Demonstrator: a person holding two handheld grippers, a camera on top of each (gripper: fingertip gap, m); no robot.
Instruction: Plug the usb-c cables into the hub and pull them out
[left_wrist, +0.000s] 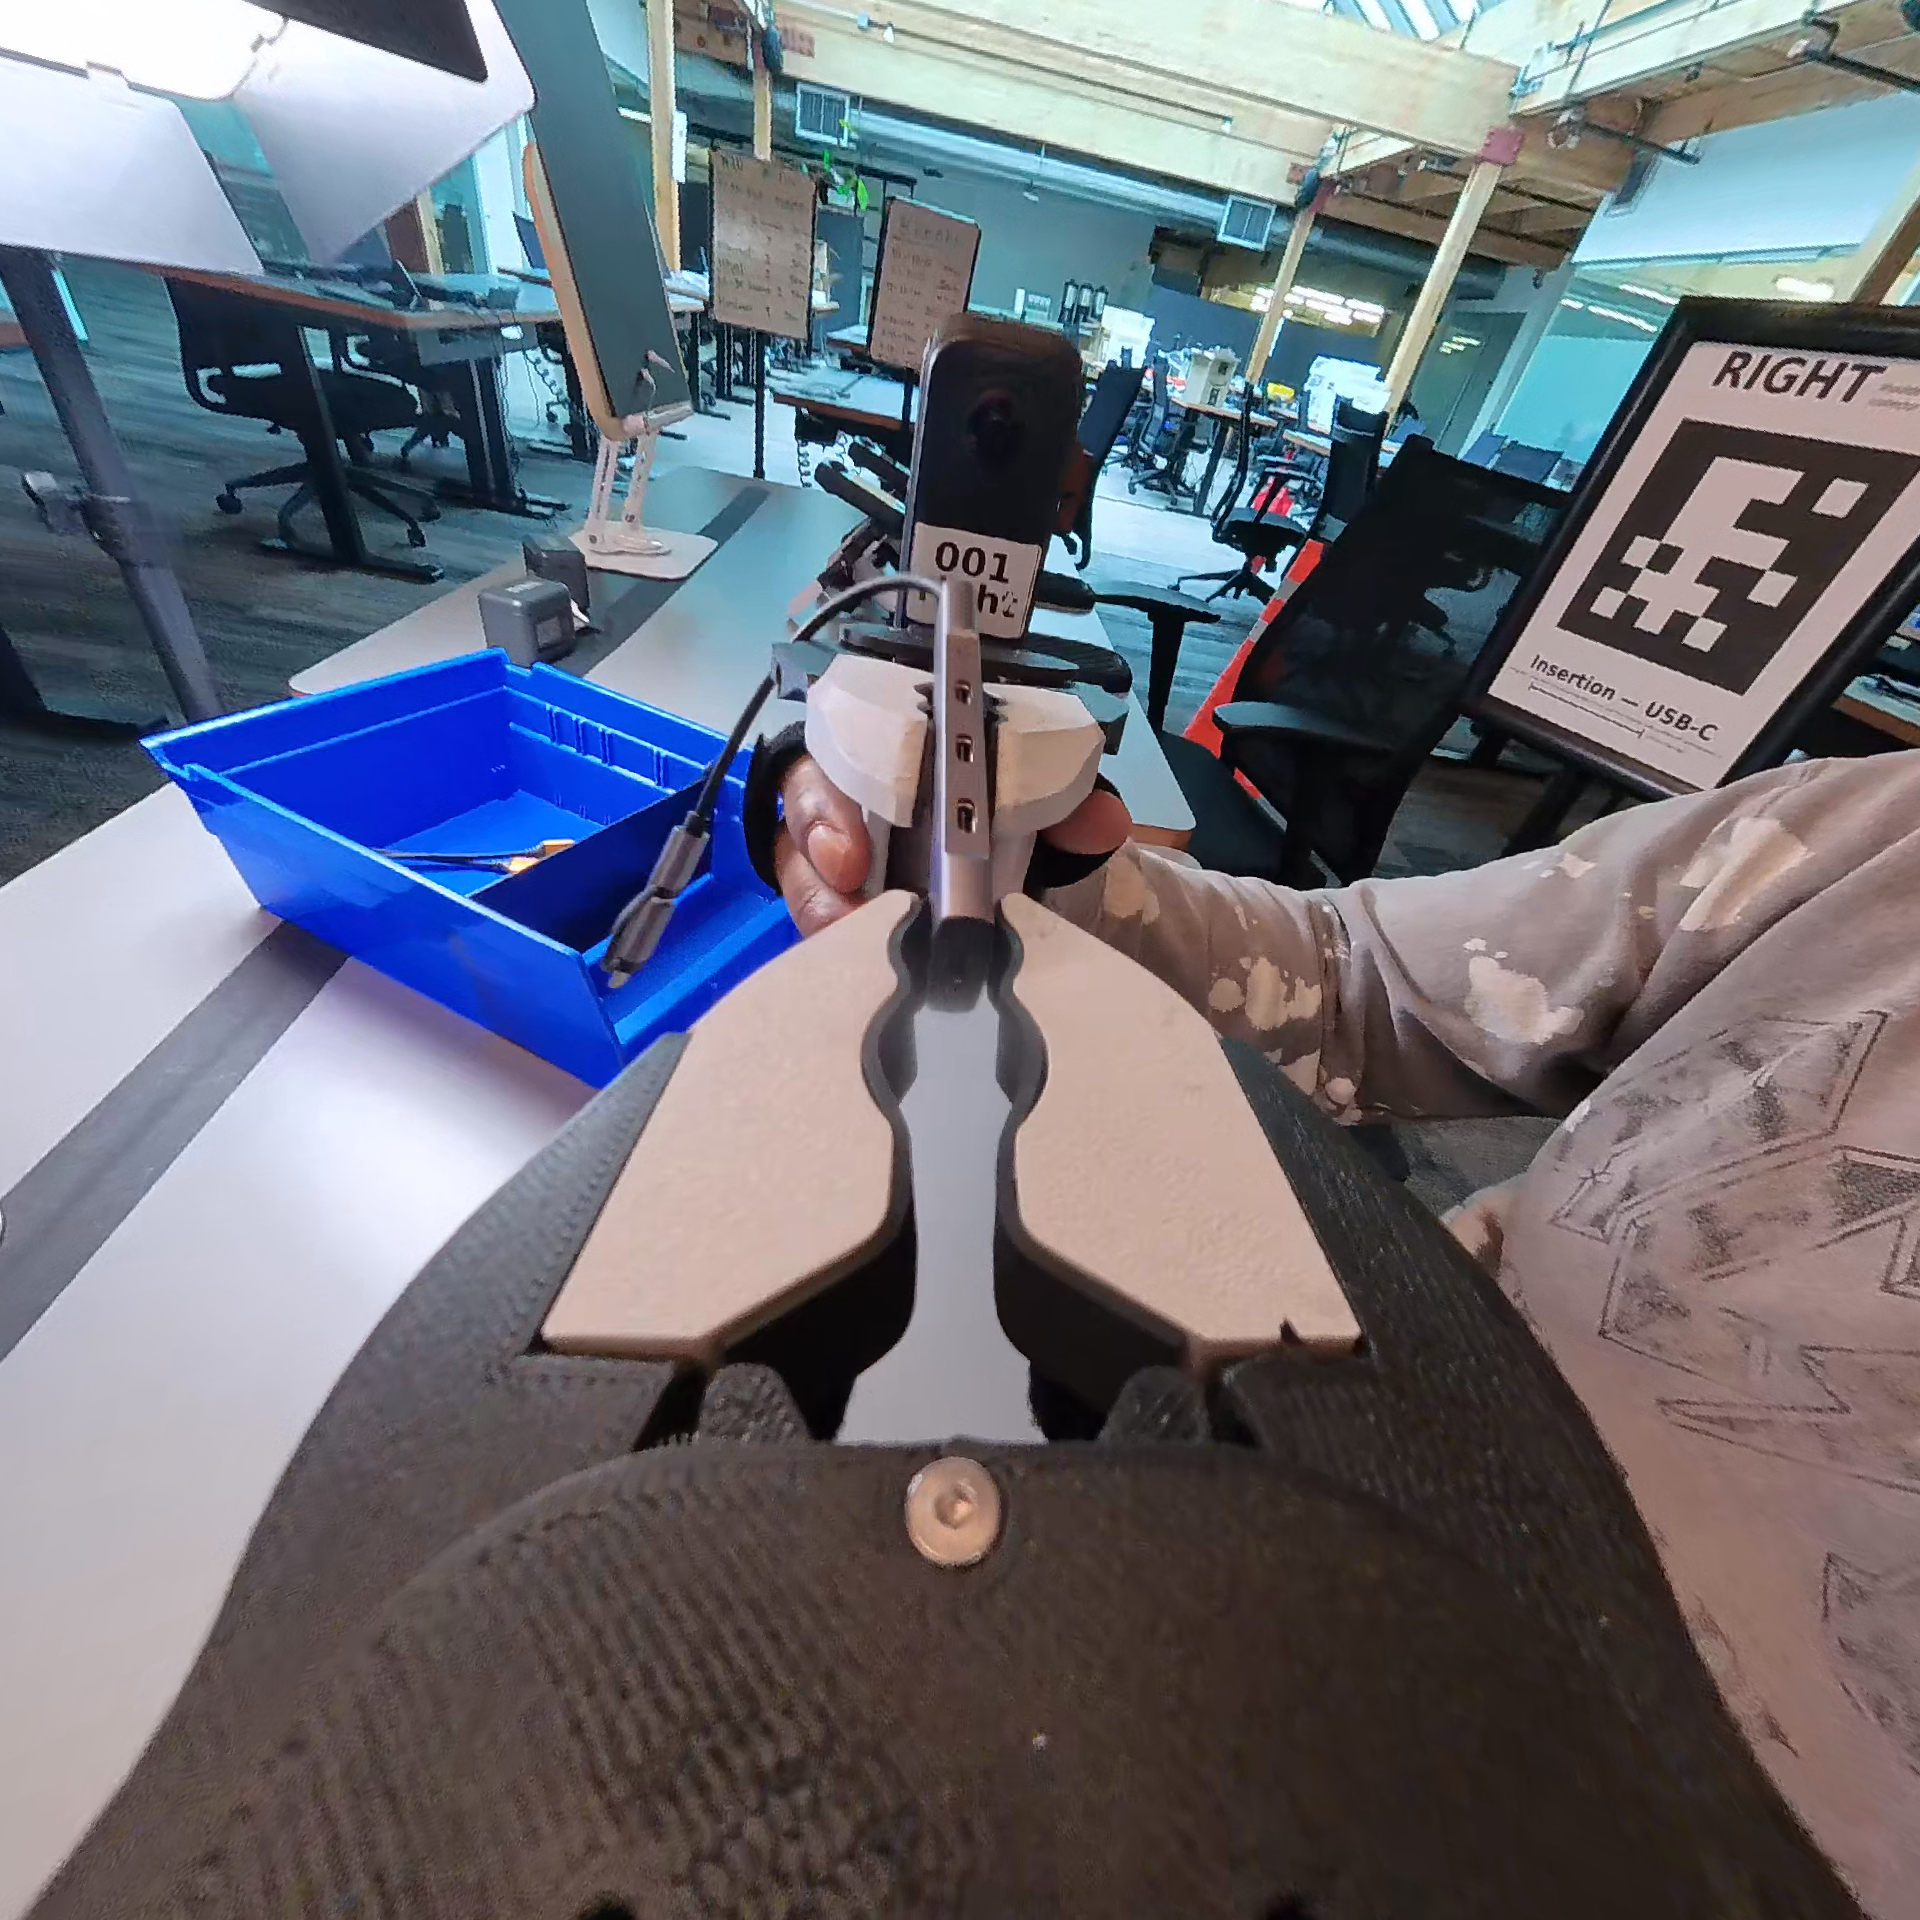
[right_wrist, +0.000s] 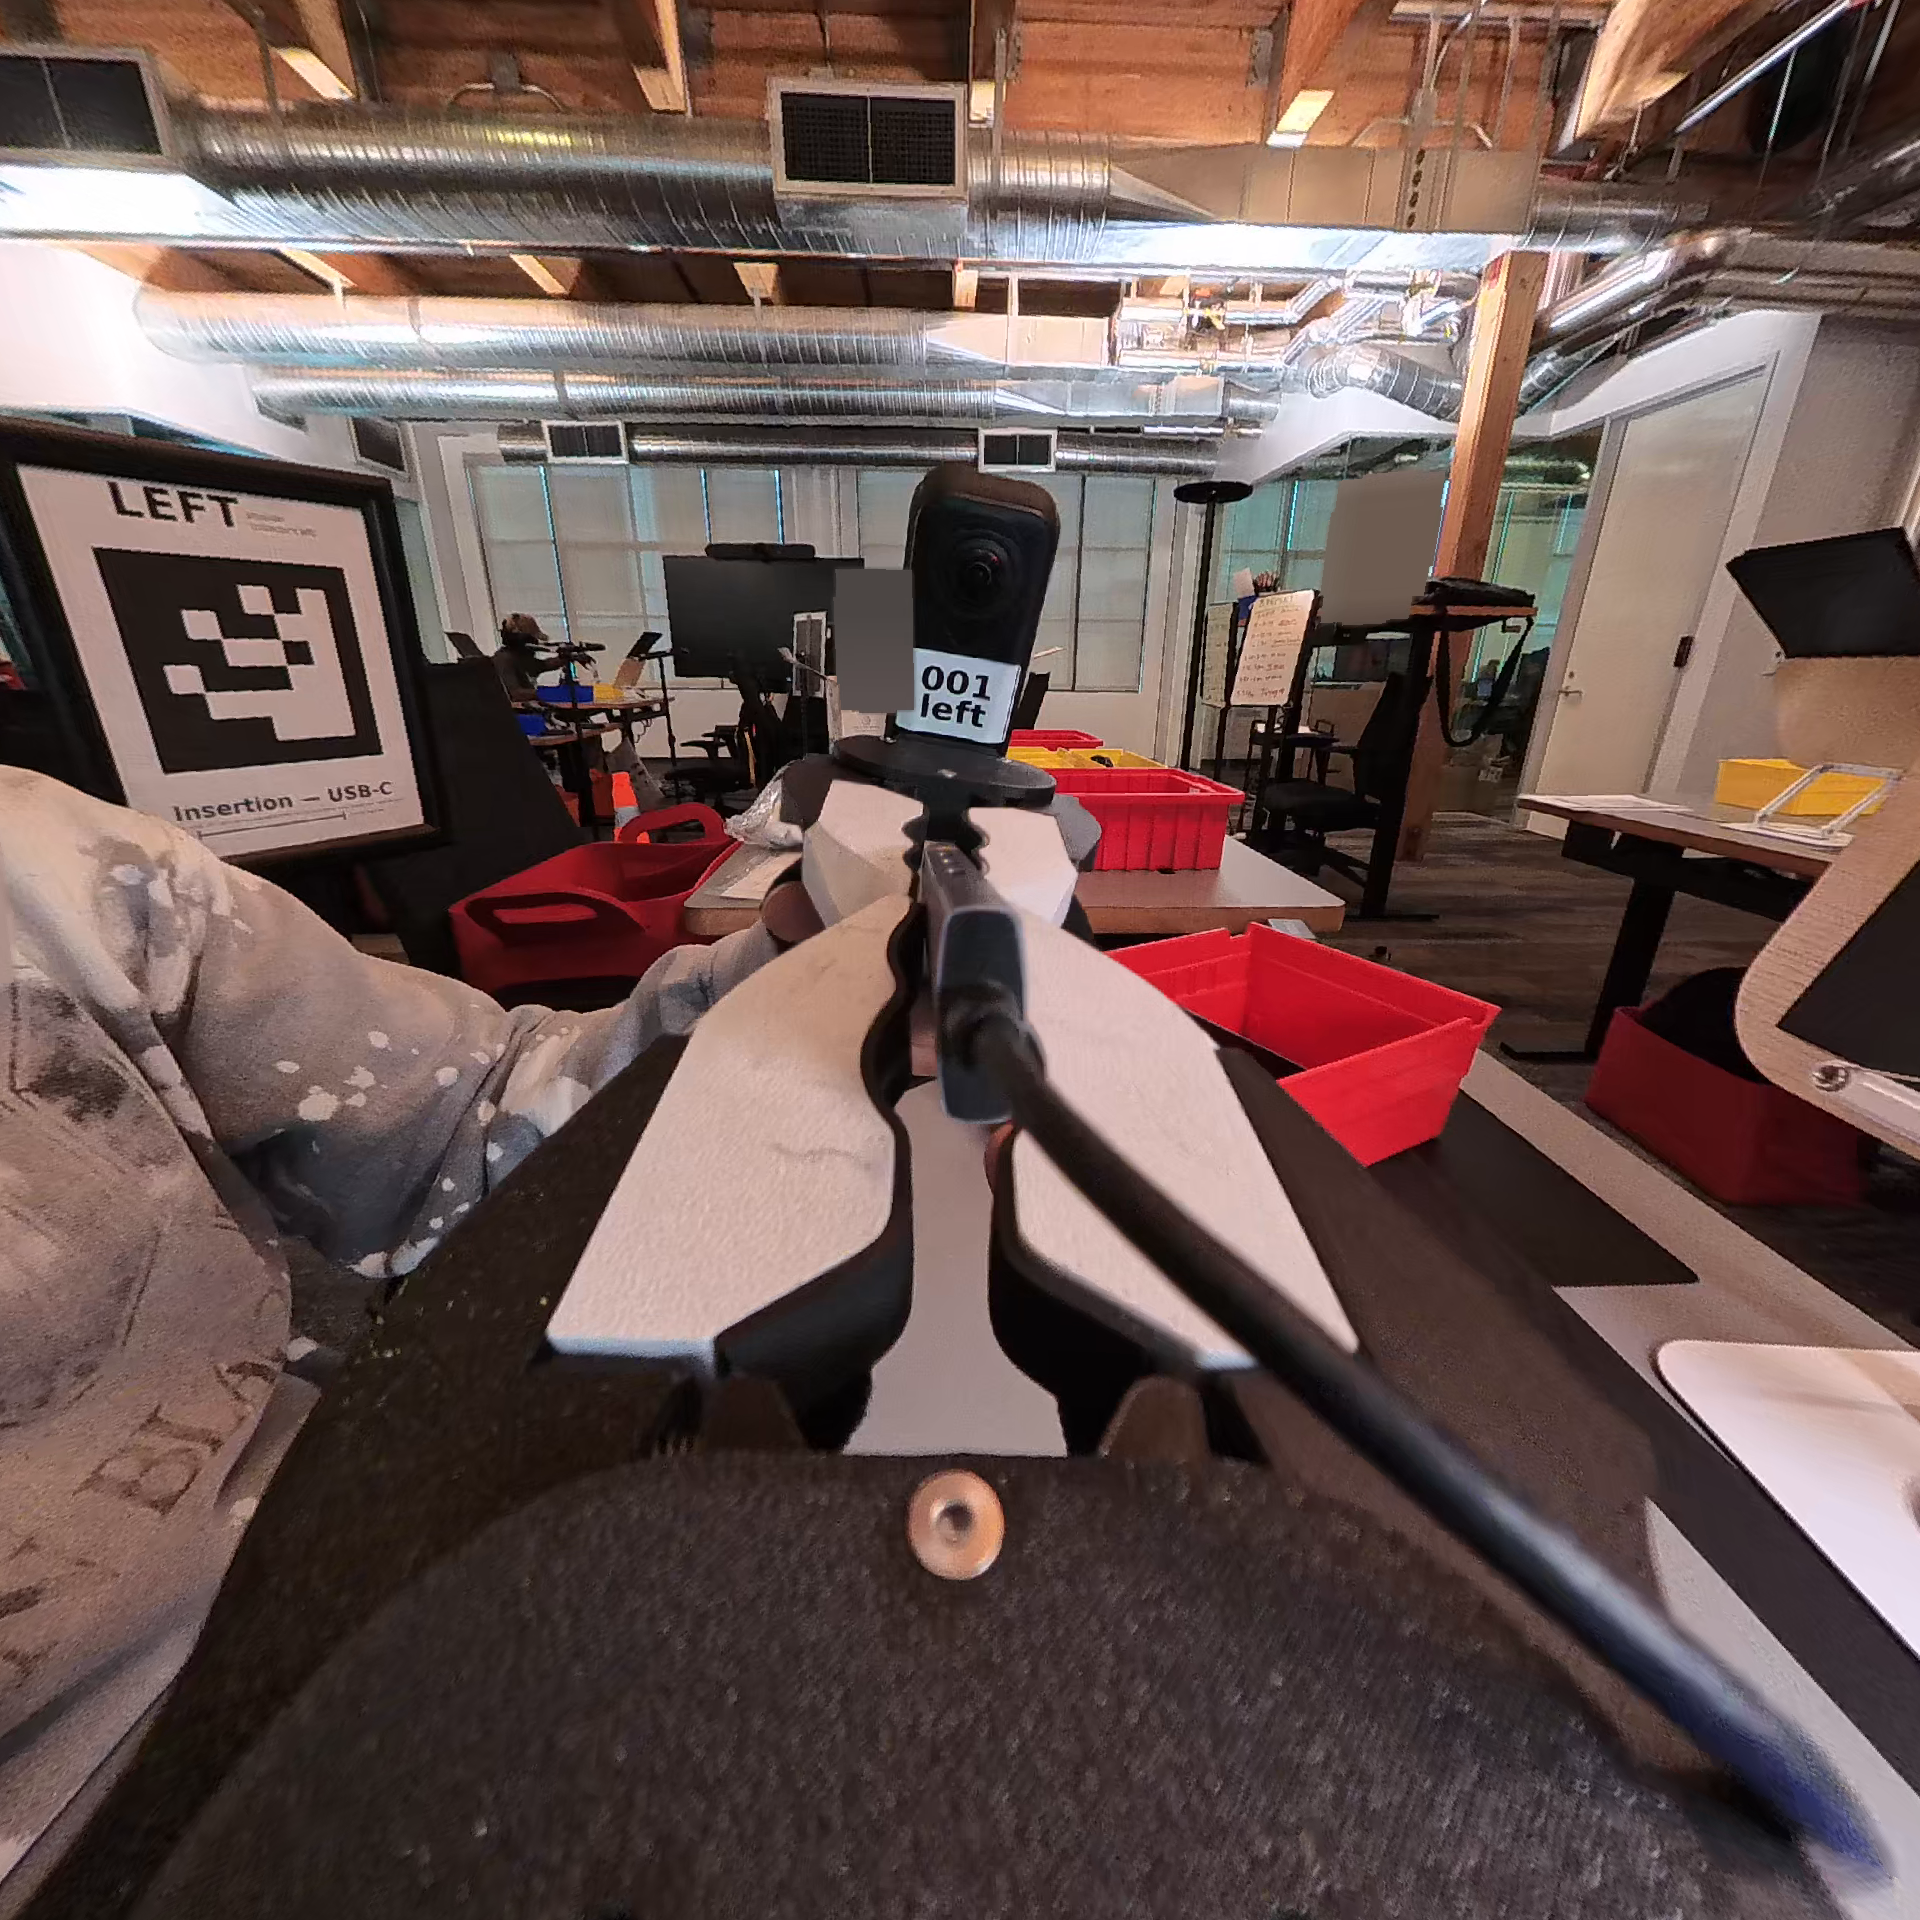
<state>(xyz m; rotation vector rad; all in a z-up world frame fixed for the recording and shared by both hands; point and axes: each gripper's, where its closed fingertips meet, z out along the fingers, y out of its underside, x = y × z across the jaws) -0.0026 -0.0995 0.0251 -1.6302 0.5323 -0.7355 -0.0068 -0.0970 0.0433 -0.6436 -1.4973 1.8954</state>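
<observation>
The desk (left_wrist: 156, 1091) is pale with a dark stripe. A blue bin (left_wrist: 447, 831) sits on it at 10 o'clock in the left wrist view. A red bin (right_wrist: 1340, 1029) sits at 2 o'clock in the right wrist view. The two grippers face each other in the air. The left gripper (left_wrist: 951, 961) has its jaws clenched on one end of the grey hub (left_wrist: 958, 769). The right gripper (right_wrist: 961, 997) has its jaws clenched on the hub's other end, where a black cable (right_wrist: 1299, 1340) comes out. A grey plug (left_wrist: 649, 909) dangles over the blue bin.

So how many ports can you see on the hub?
3 ports, in a row along the hub's side: one near its far end, one midway, one nearest the left claw. More may be hidden.
</observation>
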